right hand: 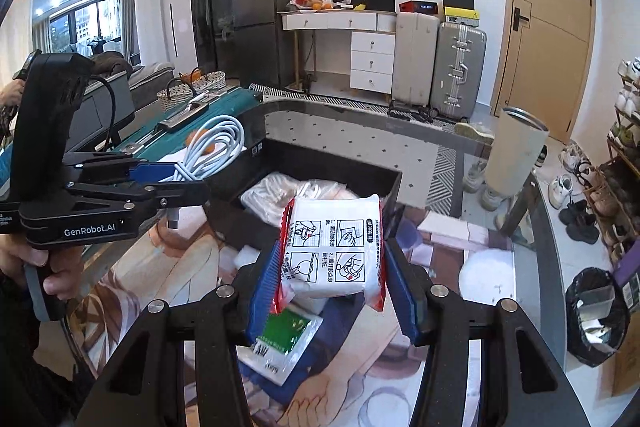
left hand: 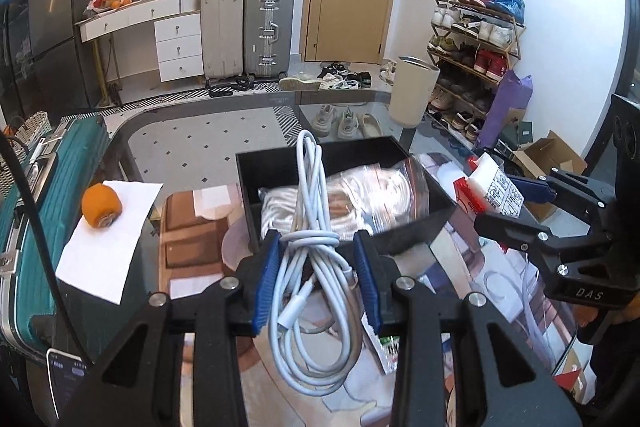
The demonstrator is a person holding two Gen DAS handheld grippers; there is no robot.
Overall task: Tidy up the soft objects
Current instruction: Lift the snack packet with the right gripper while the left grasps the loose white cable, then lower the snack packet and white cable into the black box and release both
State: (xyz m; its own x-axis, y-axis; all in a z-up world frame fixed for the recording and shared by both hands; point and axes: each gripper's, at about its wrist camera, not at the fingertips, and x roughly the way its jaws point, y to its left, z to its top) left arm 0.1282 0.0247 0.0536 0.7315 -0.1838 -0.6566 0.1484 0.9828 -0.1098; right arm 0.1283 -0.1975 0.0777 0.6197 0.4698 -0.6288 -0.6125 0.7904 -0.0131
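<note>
— Cable bundle [left hand: 316, 227], white and coiled, with a few turns wound round its middle: where is it?

— Between the blue pads of the left gripper [left hand: 316, 267], whose jaws are closed on it at the wrapped waist. Its long loop stands up over the black tray [left hand: 412, 231]; the plug end hangs below the jaws.

— And the other hand?

— The right gripper [right hand: 332, 279] has its jaws clamped on a soft white packet [right hand: 334, 247] with a red edge and printed instruction drawings, held above the counter [right hand: 492, 267] just before the tray's near wall.

— What lies in the tray?

— A clear bag of white cord [left hand: 360, 195], filling much of it. A green-and-white sachet [right hand: 282, 343] lies flat on the counter under the right jaws.

— Room to move?

— The two grippers are near each other, side by side. At the counter's left edge sit a sheet of paper [left hand: 108, 239] with an orange fruit [left hand: 101, 206] on it; the far stretch of the glass toward its rounded corner is bare.
</note>
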